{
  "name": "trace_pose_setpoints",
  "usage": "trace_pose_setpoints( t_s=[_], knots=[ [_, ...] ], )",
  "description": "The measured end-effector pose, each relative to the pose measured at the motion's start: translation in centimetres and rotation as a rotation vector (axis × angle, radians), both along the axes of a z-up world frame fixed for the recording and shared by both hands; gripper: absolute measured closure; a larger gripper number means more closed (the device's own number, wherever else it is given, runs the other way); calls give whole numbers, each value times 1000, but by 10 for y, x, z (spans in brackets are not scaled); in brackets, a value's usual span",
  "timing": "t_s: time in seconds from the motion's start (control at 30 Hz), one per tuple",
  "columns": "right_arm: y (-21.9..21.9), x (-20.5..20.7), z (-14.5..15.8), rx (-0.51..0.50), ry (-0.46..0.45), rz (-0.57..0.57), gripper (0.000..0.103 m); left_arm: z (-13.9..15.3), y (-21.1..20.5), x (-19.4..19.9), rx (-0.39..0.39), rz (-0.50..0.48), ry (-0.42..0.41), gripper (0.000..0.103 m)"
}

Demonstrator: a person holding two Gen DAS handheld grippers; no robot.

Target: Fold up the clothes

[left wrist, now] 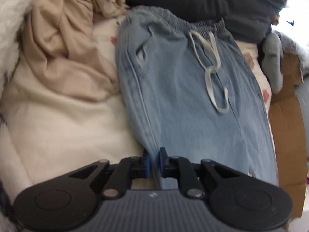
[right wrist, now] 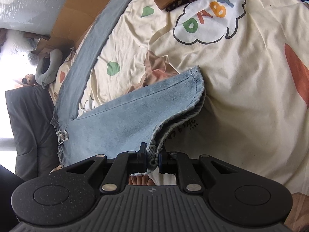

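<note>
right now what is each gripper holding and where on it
Both hold the light blue jeans: left gripper pinches a side seam fold, right gripper clamps the bunched hem of one leg.

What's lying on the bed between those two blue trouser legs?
In the right wrist view, only the cream printed bedsheet shows between the far leg and the near leg of the jeans; nothing else lies in that gap.

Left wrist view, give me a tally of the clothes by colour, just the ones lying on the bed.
Light blue: 1, the drawstring pants, pinched at the near edge by the left gripper
Beige: 1, a crumpled garment
Dark grey: 1, a garment beyond the waistband
Total: 3
</note>
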State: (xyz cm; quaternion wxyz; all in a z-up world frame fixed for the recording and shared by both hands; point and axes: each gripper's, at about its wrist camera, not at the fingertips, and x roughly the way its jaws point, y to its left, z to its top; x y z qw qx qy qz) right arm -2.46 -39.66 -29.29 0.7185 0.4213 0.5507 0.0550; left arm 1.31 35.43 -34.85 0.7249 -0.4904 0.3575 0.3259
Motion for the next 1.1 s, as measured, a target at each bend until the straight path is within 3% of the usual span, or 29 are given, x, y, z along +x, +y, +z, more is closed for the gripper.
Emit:
trace_pose_setpoints(
  t_s=[0.23, 0.43, 0.73, 1.1],
  knots=[
    [1, 3, 0, -12, 16, 6, 94, 1, 31, 9, 19, 92, 7, 91],
    [-1, 7, 1, -5, 6, 1, 94, 4, 30, 15, 54, 130, 33, 92],
    [-8, 9, 2, 45, -29, -7, 94, 40, 24, 30, 113, 72, 126, 95],
    [-21, 23, 21, 102, -100, 12, 94, 98, 9, 63, 177, 17, 169, 96]
  ],
)
